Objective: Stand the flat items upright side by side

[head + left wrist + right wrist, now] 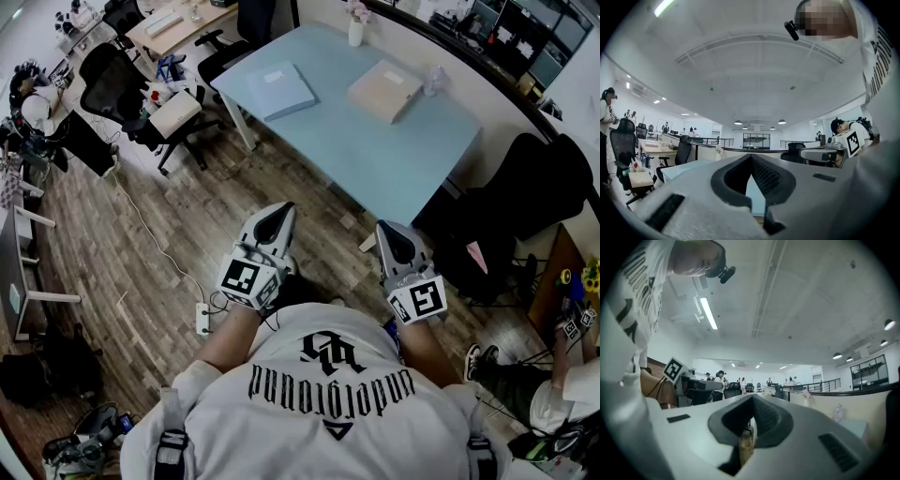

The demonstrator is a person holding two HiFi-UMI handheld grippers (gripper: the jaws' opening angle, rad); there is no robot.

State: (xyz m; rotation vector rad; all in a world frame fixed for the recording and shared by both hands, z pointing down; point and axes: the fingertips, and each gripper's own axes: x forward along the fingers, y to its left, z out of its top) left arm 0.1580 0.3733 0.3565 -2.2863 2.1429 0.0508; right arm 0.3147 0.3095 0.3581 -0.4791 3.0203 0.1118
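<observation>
Progress: not begun; blue folder [281,89] and tan folder [385,90] lie flat on the far surface [375,164]
Claws: left claw [277,216] and right claw [395,234] both pressed together; empty

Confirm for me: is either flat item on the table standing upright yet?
No, the blue item and the beige item both lie flat on the table.

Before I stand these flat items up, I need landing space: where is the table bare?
The table is bare on its near half, this side of the blue item and the beige item, and in the strip between them. Crowded: far edge, with vase and clear thing.
</observation>
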